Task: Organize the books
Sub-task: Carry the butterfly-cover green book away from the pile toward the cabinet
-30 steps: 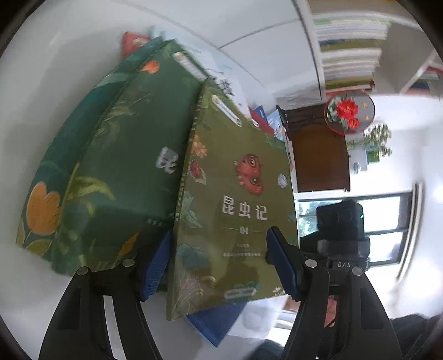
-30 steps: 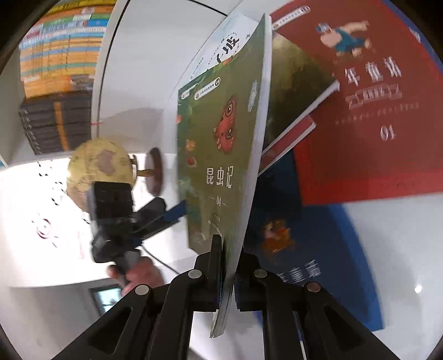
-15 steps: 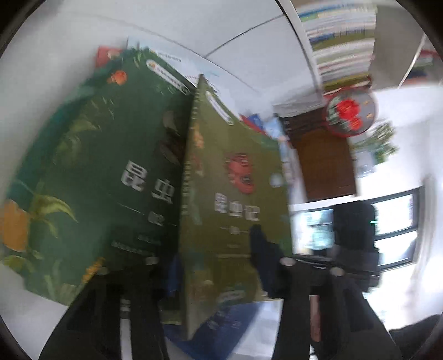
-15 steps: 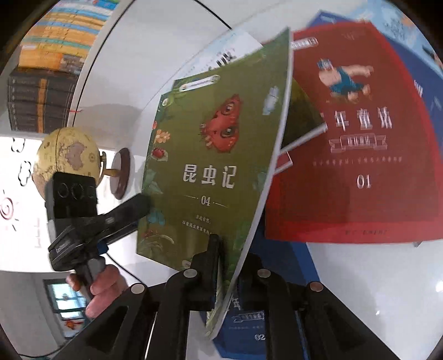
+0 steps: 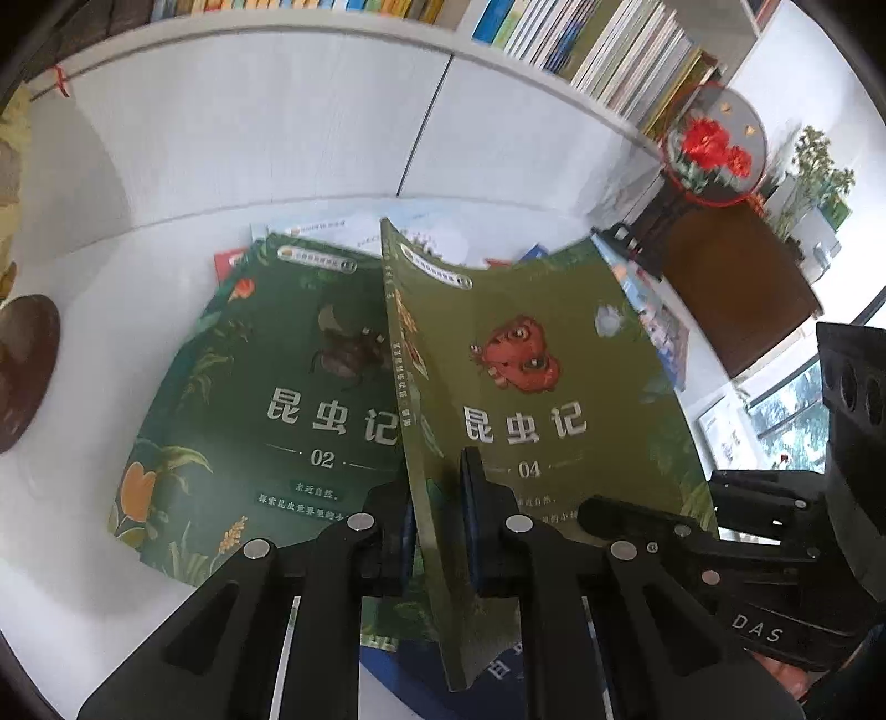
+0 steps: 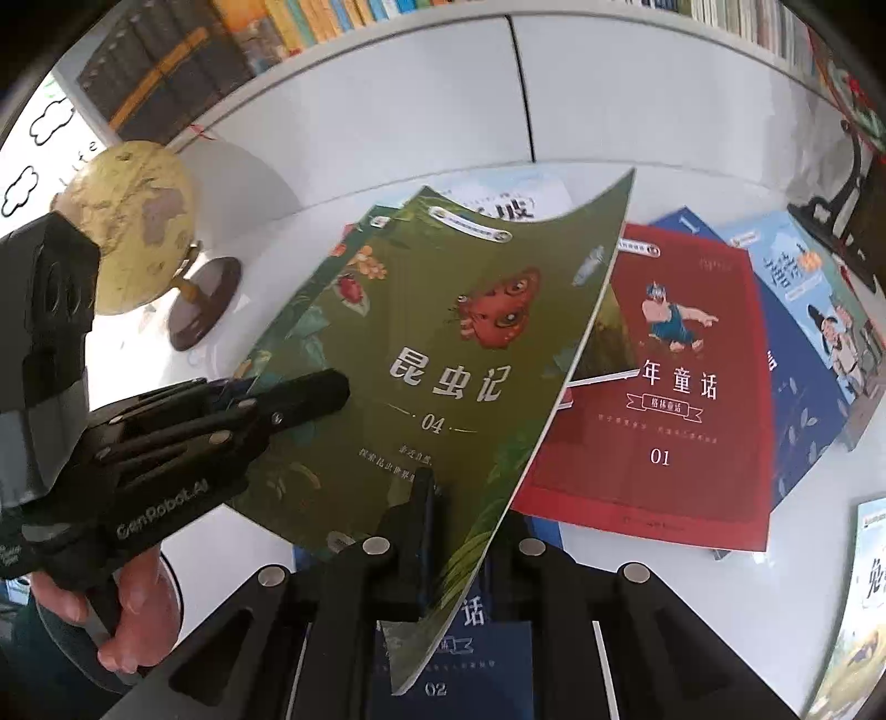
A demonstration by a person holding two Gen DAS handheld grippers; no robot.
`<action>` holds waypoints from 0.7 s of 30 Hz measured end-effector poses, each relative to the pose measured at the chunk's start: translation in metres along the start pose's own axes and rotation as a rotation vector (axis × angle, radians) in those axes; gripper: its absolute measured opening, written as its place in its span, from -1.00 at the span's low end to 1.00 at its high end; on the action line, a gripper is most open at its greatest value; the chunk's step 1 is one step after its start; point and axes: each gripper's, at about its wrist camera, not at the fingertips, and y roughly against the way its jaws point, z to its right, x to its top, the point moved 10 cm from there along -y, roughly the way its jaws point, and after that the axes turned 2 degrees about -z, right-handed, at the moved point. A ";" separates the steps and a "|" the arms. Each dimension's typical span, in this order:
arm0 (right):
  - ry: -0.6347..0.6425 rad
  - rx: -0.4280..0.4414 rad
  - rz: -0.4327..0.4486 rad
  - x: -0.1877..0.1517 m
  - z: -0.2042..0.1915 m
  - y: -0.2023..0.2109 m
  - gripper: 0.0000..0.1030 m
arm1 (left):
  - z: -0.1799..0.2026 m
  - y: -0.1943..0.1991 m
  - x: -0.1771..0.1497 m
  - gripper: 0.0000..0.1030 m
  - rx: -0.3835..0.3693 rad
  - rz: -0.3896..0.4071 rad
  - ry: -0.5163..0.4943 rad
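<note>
The olive-green book numbered 04 (image 5: 542, 387) hangs lifted above the white table (image 5: 83, 387), its cover facing both cameras. My left gripper (image 5: 437, 487) is shut on its lower spine edge, one pad on the cover and one behind. My right gripper (image 6: 459, 509) is shut on the same book (image 6: 443, 354) at its lower right edge. In the right wrist view the left gripper's fingers (image 6: 310, 393) clamp the book's left side. A dark green book numbered 02 (image 5: 266, 399) lies flat beneath it.
A red book numbered 01 (image 6: 664, 387), blue books (image 6: 797, 399) and a navy book (image 6: 459, 664) lie spread on the table. A globe (image 6: 133, 221) stands at the left. Filled shelves (image 5: 609, 44) run along the back; a flower ornament (image 5: 714, 144) stands on a dark stand at right.
My left gripper's jaws, open around book 04 a second ago, have shut on its spine edge. Both hands have risen and rolled, bringing the book level and the shelves into view.
</note>
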 end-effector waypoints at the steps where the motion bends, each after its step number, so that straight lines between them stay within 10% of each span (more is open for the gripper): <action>1: 0.003 0.007 0.013 -0.001 0.000 0.006 -0.75 | 0.002 0.004 0.001 -0.80 -0.002 0.011 -0.005; 8: 0.079 -0.033 0.097 -0.017 0.002 0.060 -0.75 | 0.035 0.037 -0.005 -0.79 -0.004 0.063 -0.064; 21: 0.097 -0.087 0.151 -0.092 0.115 0.194 -0.74 | 0.222 0.045 -0.029 -0.79 -0.062 0.121 -0.129</action>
